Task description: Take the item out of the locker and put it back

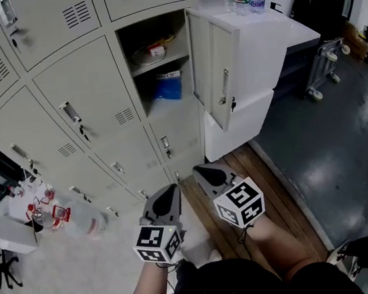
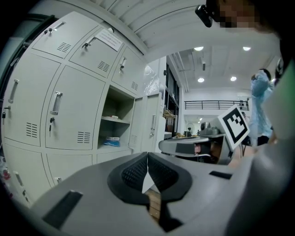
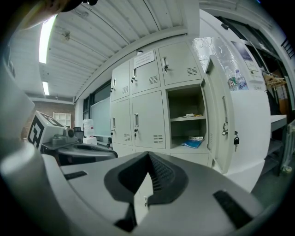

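**Head view.** The locker (image 1: 135, 69) is found open, its door (image 1: 221, 71) swung out to the right. The blue packet (image 1: 167, 84) is lying on the compartment floor, under a shelf on which a dish (image 1: 151, 52) is kept. The left gripper (image 1: 170, 189) and right gripper (image 1: 199, 170) are held low, well apart from the locker. A lift taken too high could knock the shelf and upset the dish.

**Left gripper view.** The jaws are pressed together, with nothing between them. If they are not spread before the reach, the packet is likely to be pushed deeper rather than gripped.

**Right gripper view.** The jaws are likewise closed on nothing. A key (image 3: 235, 138) is noted hanging at the door edge, and it could be struck on a careless approach. The packet is judged flat and limp, so a corner pinch could slip.
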Tool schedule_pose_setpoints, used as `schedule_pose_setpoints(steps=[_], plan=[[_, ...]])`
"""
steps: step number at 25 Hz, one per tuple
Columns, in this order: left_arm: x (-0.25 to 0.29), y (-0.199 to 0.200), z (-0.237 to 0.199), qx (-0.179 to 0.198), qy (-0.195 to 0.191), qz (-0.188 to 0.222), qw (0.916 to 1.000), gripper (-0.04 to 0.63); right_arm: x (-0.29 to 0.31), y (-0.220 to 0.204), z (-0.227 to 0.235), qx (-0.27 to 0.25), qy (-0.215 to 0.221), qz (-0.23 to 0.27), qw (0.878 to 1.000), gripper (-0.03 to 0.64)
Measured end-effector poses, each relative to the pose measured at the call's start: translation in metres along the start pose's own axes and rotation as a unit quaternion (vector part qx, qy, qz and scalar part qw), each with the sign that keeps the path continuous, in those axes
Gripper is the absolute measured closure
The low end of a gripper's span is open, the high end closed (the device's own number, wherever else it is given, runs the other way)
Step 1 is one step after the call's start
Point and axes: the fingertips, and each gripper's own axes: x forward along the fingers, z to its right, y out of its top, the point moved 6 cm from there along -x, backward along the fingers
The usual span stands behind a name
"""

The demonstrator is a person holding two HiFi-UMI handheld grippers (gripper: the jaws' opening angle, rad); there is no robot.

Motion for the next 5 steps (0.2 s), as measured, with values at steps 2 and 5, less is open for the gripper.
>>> schedule_pose_setpoints(steps=[2,5], plan=[[-0.0001,-0.0013,0.0024,-0.001,0.000,0.000,1.0000,0.589,-0.0019,-0.0011,0.0001,-0.001,0.001,-0.001,1.000,0.617],[0.0000,-0.0028,0.0063,-0.001,0.000,-0.001,1.0000,0.589,-0.0053,-0.0023,0.0002,-0.002,0.002,-0.002,1.000,0.617]])
